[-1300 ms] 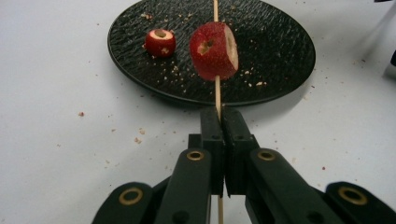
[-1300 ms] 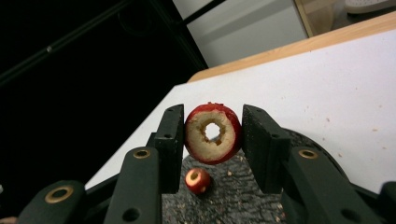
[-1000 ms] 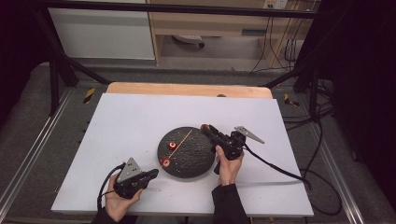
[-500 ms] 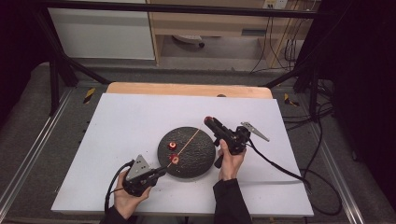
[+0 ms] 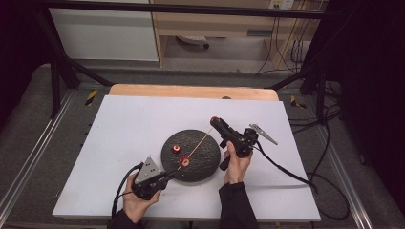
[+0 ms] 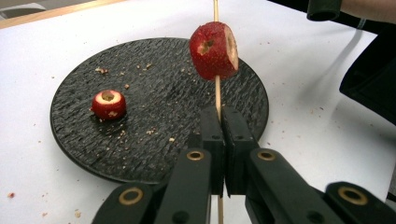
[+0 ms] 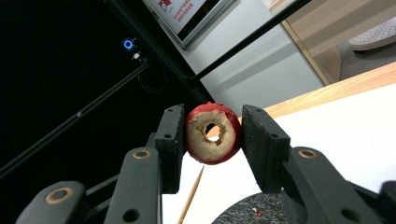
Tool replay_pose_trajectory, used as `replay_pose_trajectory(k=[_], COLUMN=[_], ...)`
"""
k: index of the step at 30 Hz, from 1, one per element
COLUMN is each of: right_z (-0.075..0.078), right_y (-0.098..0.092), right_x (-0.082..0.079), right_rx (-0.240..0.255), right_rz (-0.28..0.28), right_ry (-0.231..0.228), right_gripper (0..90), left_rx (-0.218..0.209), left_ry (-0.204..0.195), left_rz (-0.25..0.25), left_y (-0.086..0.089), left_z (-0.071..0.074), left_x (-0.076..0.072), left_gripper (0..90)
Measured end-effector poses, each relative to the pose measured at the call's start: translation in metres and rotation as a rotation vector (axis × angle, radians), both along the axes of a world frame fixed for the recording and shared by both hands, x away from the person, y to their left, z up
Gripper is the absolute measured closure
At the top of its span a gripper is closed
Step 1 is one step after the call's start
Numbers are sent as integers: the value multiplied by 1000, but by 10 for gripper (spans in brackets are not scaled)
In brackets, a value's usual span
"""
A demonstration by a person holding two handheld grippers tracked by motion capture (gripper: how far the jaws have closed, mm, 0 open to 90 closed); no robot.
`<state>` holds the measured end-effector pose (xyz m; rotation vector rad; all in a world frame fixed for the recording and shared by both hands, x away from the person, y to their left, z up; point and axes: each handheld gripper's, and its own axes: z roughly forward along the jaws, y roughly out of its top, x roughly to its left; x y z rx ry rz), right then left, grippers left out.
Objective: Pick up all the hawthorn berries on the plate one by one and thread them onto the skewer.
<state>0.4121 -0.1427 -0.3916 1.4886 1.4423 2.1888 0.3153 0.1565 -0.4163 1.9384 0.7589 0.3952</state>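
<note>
Your left gripper (image 6: pixel 219 116) is pinching the skewer (image 6: pixel 217 93), jaws pressed tight on it just over the plate's (image 6: pixel 140 154) near rim. One cored red fruit (image 6: pixel 214 51) sits threaded on the skewer above the plate; a 2nd fruit (image 6: pixel 108 104) lies on the plate, left of the skewer. Your right gripper (image 7: pixel 212 135) clamps a 3rd cored fruit (image 7: pixel 212 133), held beyond the plate's far-right rim. Sign w/ red print in the right gripper view: unreadable.
</note>
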Motion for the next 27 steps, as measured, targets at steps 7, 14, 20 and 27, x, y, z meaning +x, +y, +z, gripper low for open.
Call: replay_pose_trajectory(k=[7, 14, 20, 27], right_z=[0, -1, -1, -2], right_y=[1, 3, 3, 4], right_x=[-1, -3, -5, -4], right_rx=[17, 35, 42, 50], right_rz=[4, -4, -15, -35], right_ry=[-3, -12, -20, -27], right_gripper=[610, 611, 613, 615], left_rx=[-18, -33, -45, -69], left_ry=[2, 1, 5, -4], left_rz=[16, 36, 53, 84], left_y=[-4, -13, -17, -22], left_z=[1, 2, 2, 1], left_x=[1, 1, -1, -6], left_gripper=[884, 884, 884, 885])
